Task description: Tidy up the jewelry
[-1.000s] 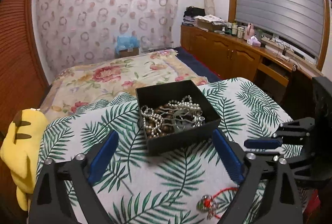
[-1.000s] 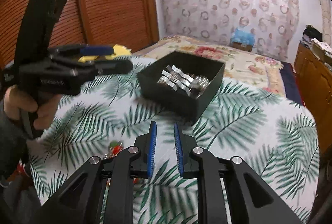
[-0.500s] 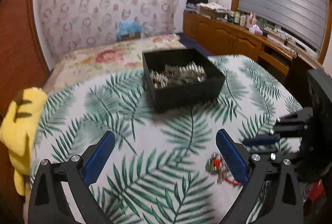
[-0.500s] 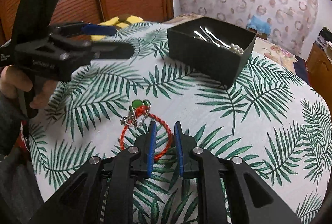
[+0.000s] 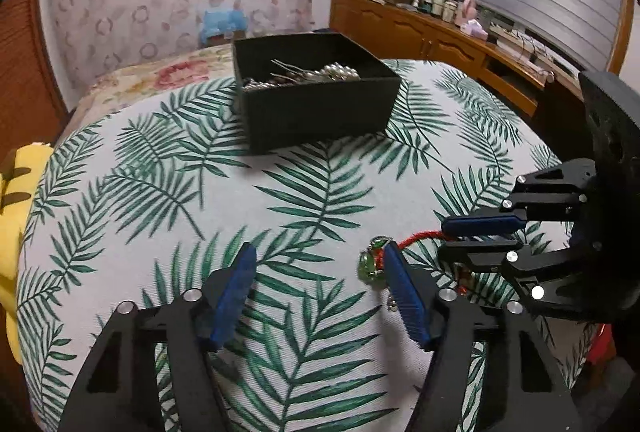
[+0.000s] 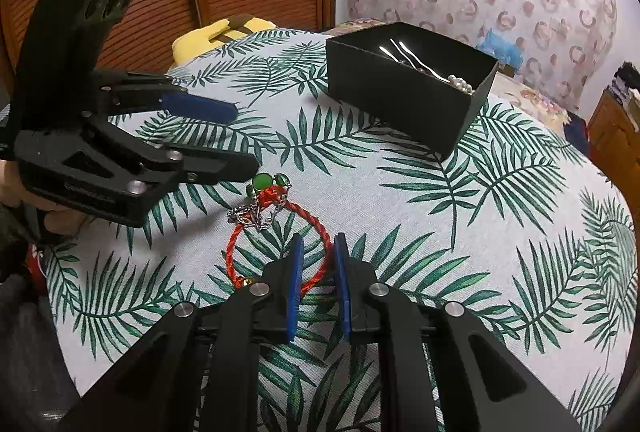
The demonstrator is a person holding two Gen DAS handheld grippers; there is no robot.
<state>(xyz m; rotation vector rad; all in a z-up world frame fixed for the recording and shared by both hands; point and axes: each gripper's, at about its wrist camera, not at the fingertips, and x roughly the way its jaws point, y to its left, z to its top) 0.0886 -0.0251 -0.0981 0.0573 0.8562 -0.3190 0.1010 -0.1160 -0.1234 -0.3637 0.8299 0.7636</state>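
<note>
A red cord bracelet [image 6: 236,236] lies on the palm-leaf cloth [image 6: 420,240], tangled with a green bead piece [image 6: 264,181] and a silver chain [image 6: 248,216]. My right gripper [image 6: 318,244] hovers low over it, jaws a narrow gap apart; the loop's right side runs between them untouched. My left gripper [image 5: 320,250] is closing. The green bead piece [image 5: 370,260] sits just inside its right finger, and no pad presses it. In the right wrist view the left gripper [image 6: 244,135] reaches in from the left. The black box [image 5: 320,111] behind holds pearls and hairpins.
A yellow plush toy [image 5: 12,232] lies at the cloth's left edge. Beyond the box [image 6: 400,111] is a floral bedspread [image 5: 160,75]. A cluttered wooden sideboard [image 5: 440,39] runs along the right wall. A person's hand [image 6: 60,220] holds the left gripper.
Both grippers have sunk toward the cloth and tipped further down. The left jaws have narrowed. The bracelet has come into view, now under the right gripper and beside the left one's right finger.
</note>
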